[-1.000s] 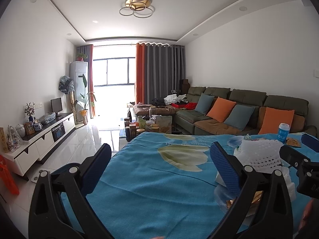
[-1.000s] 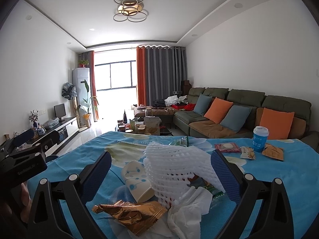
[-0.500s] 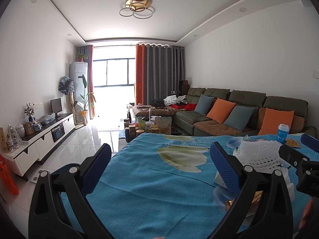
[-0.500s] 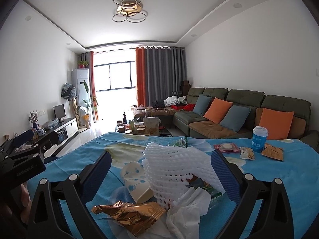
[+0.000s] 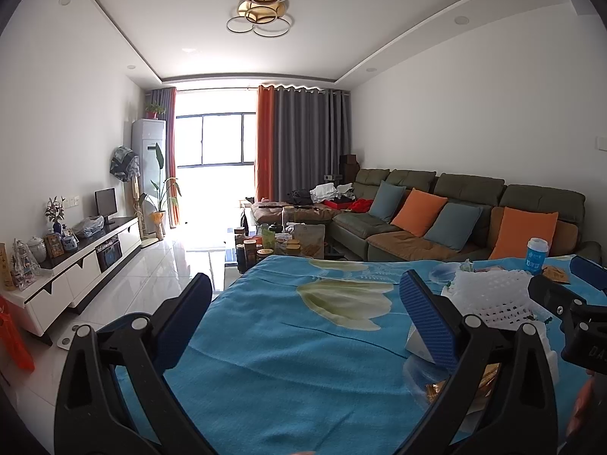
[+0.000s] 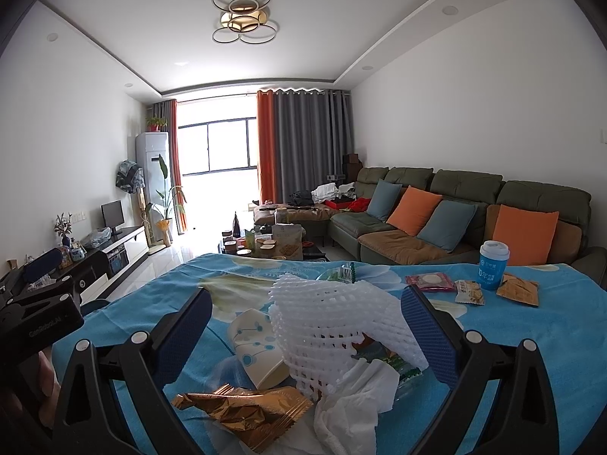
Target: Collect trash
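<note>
Nothing has moved: trash pile [image 6: 326, 345] lies between the wide-open right tool [image 6: 303, 326]; left tool [image 5: 303, 322] wide, empty.

Daylight floods in through the far window [image 5: 216, 140], which is blown out to white and throws a bright glare across the glossy floor [image 5: 151, 276]. The rest of the room is evenly lit and sharp. Both fisheye views bend the walls and ceiling strongly, with dark vignetting in every corner. The ceiling lamp [image 6: 242, 15] glows faintly.
</note>
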`<state>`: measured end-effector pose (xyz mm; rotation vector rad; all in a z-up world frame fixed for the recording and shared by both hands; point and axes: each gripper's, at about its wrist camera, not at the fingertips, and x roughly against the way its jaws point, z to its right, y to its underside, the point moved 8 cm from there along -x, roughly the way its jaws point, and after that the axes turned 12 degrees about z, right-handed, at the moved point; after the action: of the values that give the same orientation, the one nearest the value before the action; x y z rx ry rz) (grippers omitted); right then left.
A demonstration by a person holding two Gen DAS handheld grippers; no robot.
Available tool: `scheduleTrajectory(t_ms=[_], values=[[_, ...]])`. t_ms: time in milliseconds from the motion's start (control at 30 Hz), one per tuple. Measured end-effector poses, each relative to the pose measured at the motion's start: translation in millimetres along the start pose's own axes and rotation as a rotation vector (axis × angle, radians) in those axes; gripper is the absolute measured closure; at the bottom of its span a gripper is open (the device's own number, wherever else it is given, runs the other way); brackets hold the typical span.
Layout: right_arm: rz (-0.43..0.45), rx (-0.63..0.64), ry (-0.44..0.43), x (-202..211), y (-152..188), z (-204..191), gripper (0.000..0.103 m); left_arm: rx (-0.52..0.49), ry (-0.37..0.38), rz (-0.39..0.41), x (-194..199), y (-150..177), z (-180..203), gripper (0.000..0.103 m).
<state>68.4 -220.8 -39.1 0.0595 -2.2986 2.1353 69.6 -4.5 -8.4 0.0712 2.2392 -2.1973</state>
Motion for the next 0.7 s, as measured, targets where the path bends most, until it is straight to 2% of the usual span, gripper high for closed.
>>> scheduleTrajectory(t_ms=[700], values=[[-0.001, 0.0, 0.001, 0.1, 0.0, 0.5, 0.007, 0.001, 0.003, 0.0, -0.8, 0.2, 0.9, 0.006]])
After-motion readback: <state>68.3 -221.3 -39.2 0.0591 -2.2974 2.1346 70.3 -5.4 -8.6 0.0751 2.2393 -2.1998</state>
